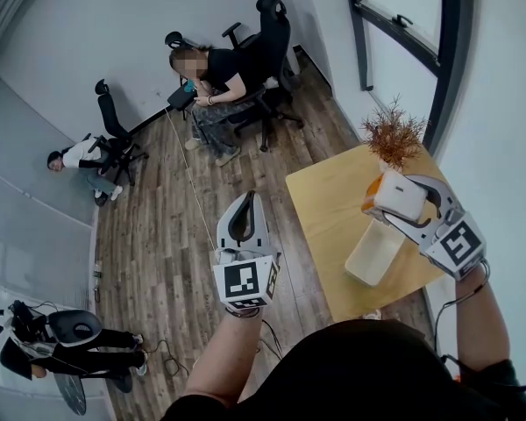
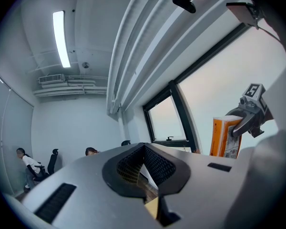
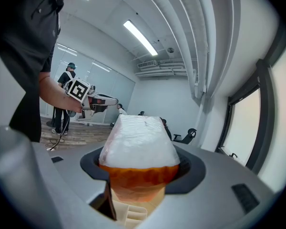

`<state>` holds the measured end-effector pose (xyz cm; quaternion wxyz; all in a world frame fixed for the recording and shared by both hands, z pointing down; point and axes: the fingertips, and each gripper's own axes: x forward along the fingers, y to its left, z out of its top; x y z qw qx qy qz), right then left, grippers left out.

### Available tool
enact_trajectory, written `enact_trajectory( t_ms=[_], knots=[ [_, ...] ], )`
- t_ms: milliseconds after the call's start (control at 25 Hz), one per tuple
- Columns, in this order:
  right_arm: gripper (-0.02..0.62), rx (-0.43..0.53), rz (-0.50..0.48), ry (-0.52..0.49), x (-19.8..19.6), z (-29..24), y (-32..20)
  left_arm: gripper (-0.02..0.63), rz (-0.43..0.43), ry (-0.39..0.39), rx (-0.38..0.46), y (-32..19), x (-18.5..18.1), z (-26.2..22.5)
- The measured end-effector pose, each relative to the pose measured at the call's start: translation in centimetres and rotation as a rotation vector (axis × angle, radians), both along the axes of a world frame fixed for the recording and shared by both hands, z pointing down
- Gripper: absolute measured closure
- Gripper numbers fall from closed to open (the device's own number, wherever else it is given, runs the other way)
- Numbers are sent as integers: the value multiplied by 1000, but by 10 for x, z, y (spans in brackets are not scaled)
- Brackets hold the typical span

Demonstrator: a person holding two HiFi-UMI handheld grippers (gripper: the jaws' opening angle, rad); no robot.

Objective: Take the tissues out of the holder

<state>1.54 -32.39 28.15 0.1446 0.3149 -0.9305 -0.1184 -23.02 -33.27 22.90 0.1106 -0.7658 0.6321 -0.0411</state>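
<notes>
1. Right gripper (image 1: 401, 202): jaws pinched the tissue pack (image 3: 138, 144), which was raised above the holder (image 1: 377, 253) on the table (image 1: 324, 209).
2. Left gripper (image 1: 248, 198): jaws pressed together, empty, over the floor (image 1: 158, 235).

You wear a black short-sleeved shirt (image 1: 351, 371). Your left gripper (image 1: 247, 198) and right gripper (image 1: 393, 193) are pale grey with black, ribbed jaw linings. Each carries a white cube (image 1: 245, 281) printed with black square markers. A thin cable (image 1: 460, 298) loops by your right wrist.
</notes>
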Motion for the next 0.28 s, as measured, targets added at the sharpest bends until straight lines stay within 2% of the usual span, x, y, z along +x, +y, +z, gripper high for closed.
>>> enact_trajectory(
  t_ms=[280],
  knots=[
    [302,11,-8,-6,-6,-10,-7,601,-5,9,-2,-8,-4,-1]
  ],
)
